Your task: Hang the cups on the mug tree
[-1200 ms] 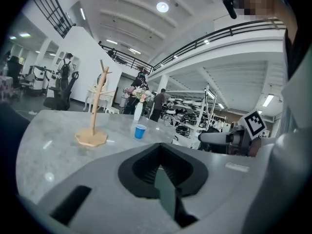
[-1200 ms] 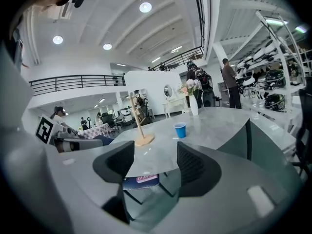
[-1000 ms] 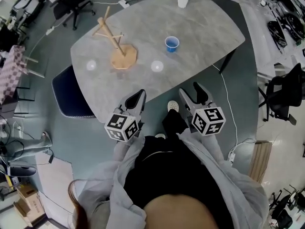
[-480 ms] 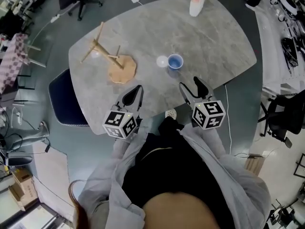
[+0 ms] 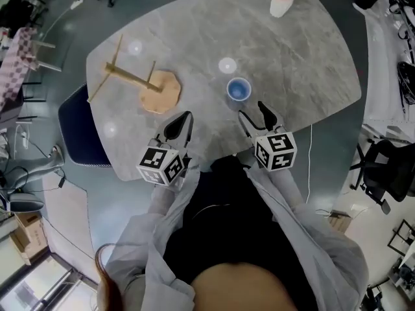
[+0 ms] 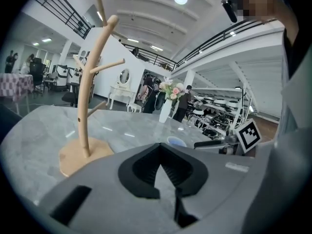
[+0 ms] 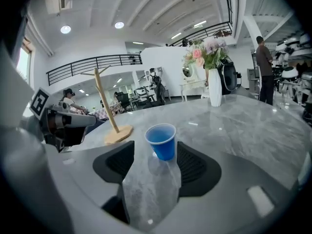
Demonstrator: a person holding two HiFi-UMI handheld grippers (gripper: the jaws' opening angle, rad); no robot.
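A blue cup point(image 5: 238, 89) stands upright on the grey marble table point(image 5: 305, 57). My right gripper point(image 5: 254, 114) hovers just short of it with its jaws open, and in the right gripper view the cup point(image 7: 162, 140) sits centred beyond the tips of that gripper point(image 7: 155, 152), untouched. A wooden mug tree point(image 5: 139, 86) with bare pegs stands at the left. My left gripper point(image 5: 182, 120) is near the table's front edge, below the tree's base, fingertips together and nothing in them. In the left gripper view the tree point(image 6: 87, 82) rises ahead and left of that gripper point(image 6: 159, 147).
A white vase of flowers point(image 5: 281, 0) stands at the table's far edge. A dark blue chair point(image 5: 78, 131) sits at the table's left side. Office chairs, cables and other furniture surround the table. The person's grey sleeves point(image 5: 285, 193) fill the lower view.
Both grippers have moved forward from beyond the front edge to over the table, the right one closing in on the blue cup, the left one on the tree's base.
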